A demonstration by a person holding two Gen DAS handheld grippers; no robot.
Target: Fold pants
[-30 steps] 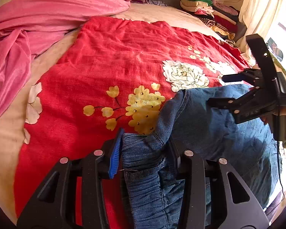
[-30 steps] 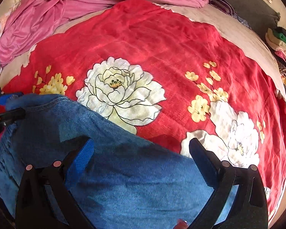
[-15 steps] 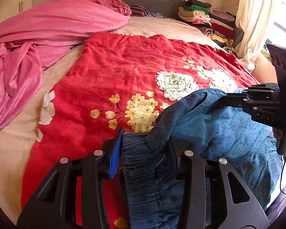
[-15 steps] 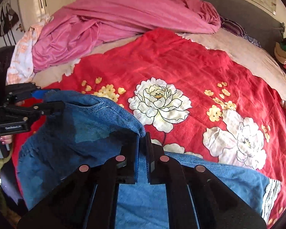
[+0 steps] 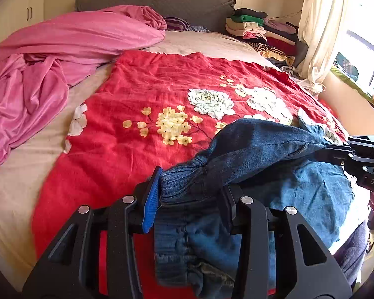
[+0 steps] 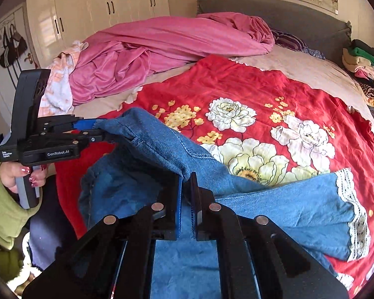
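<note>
The pants (image 5: pixel 256 149) are blue denim with white lace hems (image 6: pixel 349 194). They are held up above the near edge of a bed with a red floral bedspread (image 5: pixel 162 87). My left gripper (image 5: pixel 189 194) is shut on the bunched elastic waistband. My right gripper (image 6: pixel 186 182) is shut on a seam edge of the pants farther along. Each gripper shows in the other's view: the right one (image 5: pixel 321 148) at the right edge, the left one (image 6: pixel 97 129) at the left. One lace-hemmed leg lies across the bedspread (image 6: pixel 261 87) to the right.
A crumpled pink blanket (image 5: pixel 49 62) covers the bed's far left. A stack of folded clothes (image 5: pixel 259 30) sits at the far right by the grey headboard (image 5: pixel 162 2). A curtain and window (image 5: pixel 336 37) are on the right, white wardrobes (image 6: pixel 99 12) on the left.
My right gripper closed on the pants' seam edge, then both grippers rose, lifting the denim off the bedspread. The left gripper kept its hold on the waistband.
</note>
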